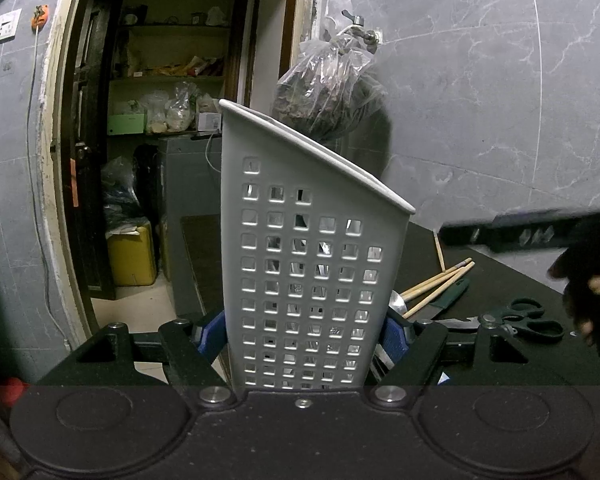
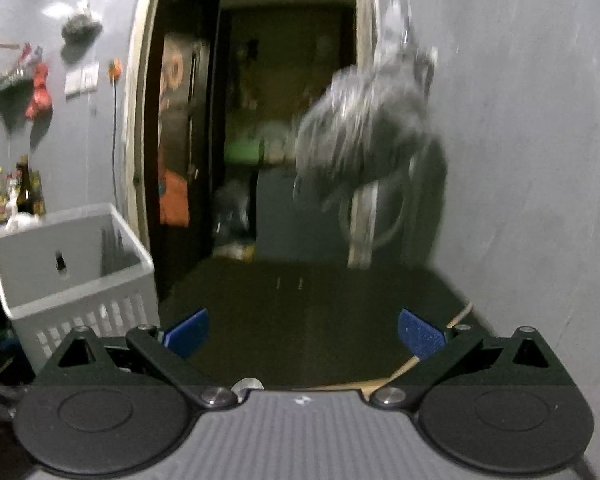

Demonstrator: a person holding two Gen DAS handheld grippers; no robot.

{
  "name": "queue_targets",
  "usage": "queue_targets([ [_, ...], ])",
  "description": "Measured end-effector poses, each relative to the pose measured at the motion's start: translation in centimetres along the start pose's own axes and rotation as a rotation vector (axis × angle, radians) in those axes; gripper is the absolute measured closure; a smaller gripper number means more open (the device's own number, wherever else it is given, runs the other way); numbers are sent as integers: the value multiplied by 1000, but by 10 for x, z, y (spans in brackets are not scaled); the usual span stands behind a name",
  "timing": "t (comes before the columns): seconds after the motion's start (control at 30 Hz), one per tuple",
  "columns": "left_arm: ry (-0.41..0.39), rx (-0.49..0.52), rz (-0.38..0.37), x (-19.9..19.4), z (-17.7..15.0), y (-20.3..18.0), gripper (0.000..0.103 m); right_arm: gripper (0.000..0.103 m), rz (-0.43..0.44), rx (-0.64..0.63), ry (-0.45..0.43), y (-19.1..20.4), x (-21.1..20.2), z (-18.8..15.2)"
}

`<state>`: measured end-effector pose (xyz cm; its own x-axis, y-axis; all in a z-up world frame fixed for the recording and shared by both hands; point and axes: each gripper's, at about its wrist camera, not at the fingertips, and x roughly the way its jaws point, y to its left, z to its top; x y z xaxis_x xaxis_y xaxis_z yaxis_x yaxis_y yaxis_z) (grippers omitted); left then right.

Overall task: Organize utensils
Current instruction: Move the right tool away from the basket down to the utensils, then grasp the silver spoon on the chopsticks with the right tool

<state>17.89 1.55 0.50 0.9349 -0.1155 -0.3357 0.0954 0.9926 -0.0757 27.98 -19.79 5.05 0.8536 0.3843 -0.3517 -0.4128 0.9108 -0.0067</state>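
My left gripper (image 1: 304,336) is shut on a tall white perforated utensil holder (image 1: 300,248), its blue pads pressing both sides near the base. The holder stands upright at the edge of the black table (image 1: 480,280). To its right lie wooden chopsticks (image 1: 440,282), a spoon (image 1: 398,304), a green-handled knife (image 1: 450,296) and green scissors (image 1: 528,320). My right gripper (image 2: 304,336) stands wide open over the dark tabletop, nothing between its fingers. One chopstick (image 2: 460,314) passes beside its right finger. The holder (image 2: 76,264) shows at the left of the right wrist view, which is blurred.
A plastic bag of dark stuff (image 1: 332,88) hangs from a tap on the grey marble wall behind the table. An open doorway (image 1: 172,120) leads to cluttered shelves. A person's hand (image 1: 596,284) with a dark blurred tool is at the right edge. Bottles (image 2: 24,192) stand far left.
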Motion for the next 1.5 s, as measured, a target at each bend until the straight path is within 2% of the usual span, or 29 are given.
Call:
queue_targets([
  [0.17,-1,-6,-4,-1,0,2,26,0,-4,-44,97,0,27,-15],
  [0.4,-1,-10,-7,0,-2,2,26,0,60,-127,209,6,58,-33],
  [0.57,-1,-10,-8,1,-1,2,26,2,105,-158,230,11,68,-38],
  [0.7,-1,-11,-8,1,-1,2,26,13,148,-183,249,16,77,-40],
  [1.03,-1,-10,-7,1,-1,2,26,31,209,-199,261,23,87,-38],
  [1.1,-1,-10,-8,1,-1,2,26,39,215,-214,255,24,87,-37],
  [1.23,-1,-10,-8,1,-1,2,26,49,223,-234,253,27,86,-37],
  [1.3,-1,-10,-8,1,-1,2,26,61,222,-246,252,29,86,-36],
  [1.37,-1,-9,-8,1,-1,2,26,63,219,-253,256,30,86,-34],
  [1.5,-1,-11,-8,1,-1,2,26,58,225,-205,276,24,84,-32],
])
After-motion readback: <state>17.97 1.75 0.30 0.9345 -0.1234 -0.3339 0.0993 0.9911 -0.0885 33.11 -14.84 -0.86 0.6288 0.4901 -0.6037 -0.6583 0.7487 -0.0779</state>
